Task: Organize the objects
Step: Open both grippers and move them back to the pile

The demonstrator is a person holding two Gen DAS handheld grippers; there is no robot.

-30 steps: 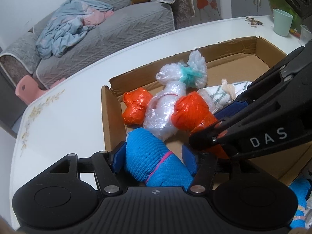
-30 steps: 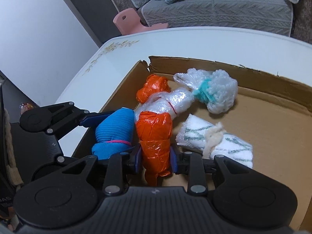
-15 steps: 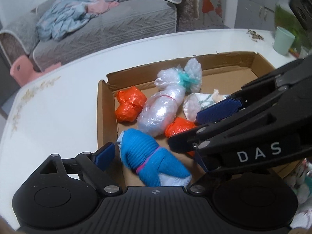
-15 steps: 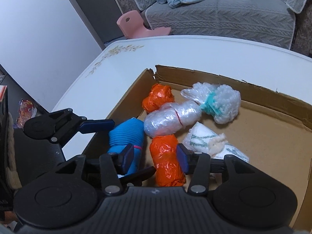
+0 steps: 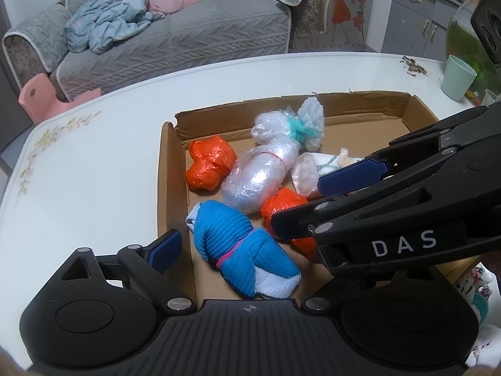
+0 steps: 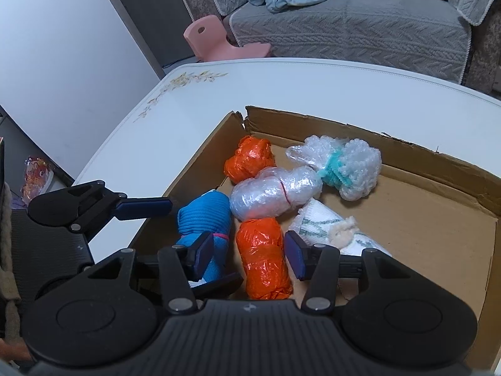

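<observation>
Right wrist view shows the orange bundle (image 6: 264,258) lying in the cardboard box (image 6: 407,153) between the right gripper (image 6: 249,250) pads, whose jaws have just been opening and stand clear of it. Beside it the blue sock roll (image 5: 241,250) lies loose, the left gripper (image 5: 247,250) having just opened wide around it, untouched, on the white table (image 5: 94,172)

Both views are evenly lit by soft, cool indoor light, and only faint shadows are cast. A pale sheen is seen on the white worktop (image 5: 94,172). Straight edges are bowed by fisheye distortion, the corners are darkened, and focus is kept sharp throughout.
</observation>
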